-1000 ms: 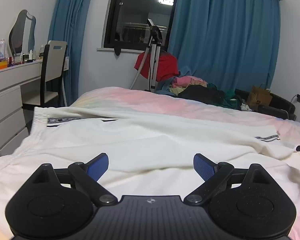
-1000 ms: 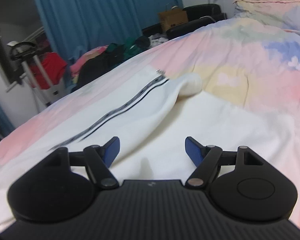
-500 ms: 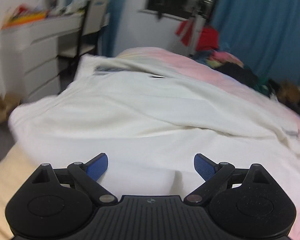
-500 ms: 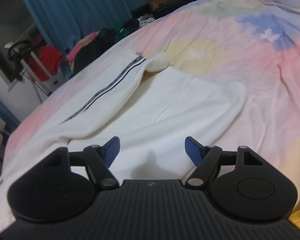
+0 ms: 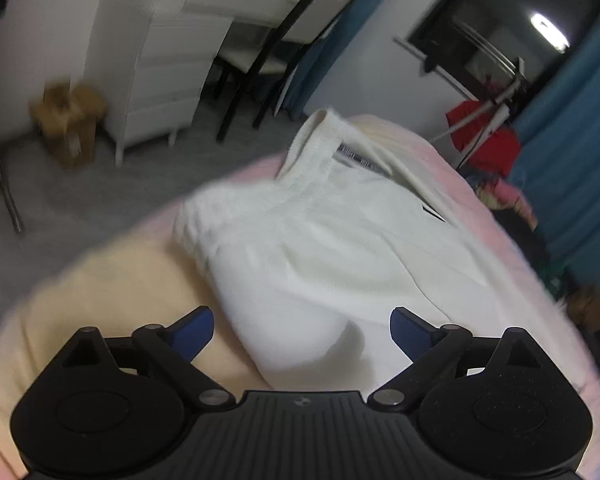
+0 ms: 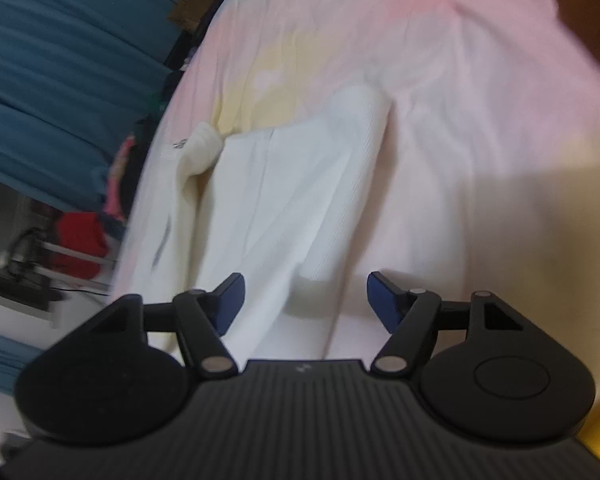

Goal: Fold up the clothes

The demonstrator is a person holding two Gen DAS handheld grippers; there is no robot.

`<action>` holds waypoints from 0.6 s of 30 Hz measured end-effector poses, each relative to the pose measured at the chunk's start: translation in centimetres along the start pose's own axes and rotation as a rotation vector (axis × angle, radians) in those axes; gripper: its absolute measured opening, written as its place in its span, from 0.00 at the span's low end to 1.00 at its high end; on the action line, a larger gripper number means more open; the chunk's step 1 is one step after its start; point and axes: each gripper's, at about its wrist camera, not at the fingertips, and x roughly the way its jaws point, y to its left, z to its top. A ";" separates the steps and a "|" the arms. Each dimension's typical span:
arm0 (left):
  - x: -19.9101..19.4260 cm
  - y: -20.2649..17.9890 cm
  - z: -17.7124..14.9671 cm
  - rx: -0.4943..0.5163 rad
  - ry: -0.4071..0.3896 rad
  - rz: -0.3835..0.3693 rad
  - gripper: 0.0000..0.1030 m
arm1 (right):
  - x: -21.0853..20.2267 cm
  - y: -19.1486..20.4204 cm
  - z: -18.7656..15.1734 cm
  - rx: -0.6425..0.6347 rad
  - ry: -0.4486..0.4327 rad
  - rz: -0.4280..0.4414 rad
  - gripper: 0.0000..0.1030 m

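Observation:
White trousers (image 5: 340, 240) lie spread on the pastel bed cover (image 5: 100, 280). In the left wrist view the elastic waistband (image 5: 312, 148) is at the far end near the bed's edge. My left gripper (image 5: 302, 328) is open and empty, above the near part of the trousers. In the right wrist view the trouser legs (image 6: 292, 200) run away from me, with cuffs (image 6: 360, 100) at the far end. My right gripper (image 6: 302, 296) is open and empty, over the near edge of a leg.
A white dresser (image 5: 168, 60), a dark chair (image 5: 260, 68) and a cardboard box (image 5: 68, 120) stand beyond the bed's edge. Blue curtains (image 6: 60, 60), a clothes pile (image 5: 500, 192) and a red garment (image 6: 80, 240) are at the far side.
Both grippers have risen and tilted down over the bed. The left view has swung left toward the waistband and dresser; the right view has rolled and swung toward the cuffs. Both stay open.

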 end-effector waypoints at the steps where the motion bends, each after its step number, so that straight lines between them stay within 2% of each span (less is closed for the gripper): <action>1: 0.2 0.5 -0.1 -0.041 0.021 -0.023 0.93 | 0.3 -0.2 0.2 0.009 -0.007 0.014 0.66; 3: 0.2 1.3 0.0 -0.101 0.021 -0.054 0.93 | 1.0 -0.7 0.7 0.027 -0.022 0.042 0.62; 7: 0.1 2.1 0.1 -0.122 0.006 -0.073 0.93 | 2.2 -0.7 1.5 0.007 -0.060 0.079 0.50; 8: 0.2 2.2 0.1 -0.130 0.008 -0.074 0.93 | 2.5 -0.5 1.6 0.001 -0.062 0.088 0.50; 12: 0.7 2.7 0.2 -0.166 0.014 -0.080 0.93 | 4.2 -0.3 1.7 -0.031 -0.029 0.061 0.45; 13: 0.9 2.8 0.2 -0.171 0.012 -0.082 0.93 | 4.5 -0.2 1.7 -0.038 -0.029 0.045 0.37; 14: 1.0 2.8 0.2 -0.172 0.009 -0.085 0.93 | 4.5 -0.1 1.7 -0.041 -0.038 0.028 0.23; 16: 1.2 2.6 0.1 -0.173 0.007 -0.088 0.92 | 4.1 0.0 1.8 -0.036 -0.064 0.025 0.11; 18: 1.4 2.5 0.1 -0.179 0.011 -0.100 0.92 | 3.5 0.2 1.9 -0.024 -0.088 0.034 0.08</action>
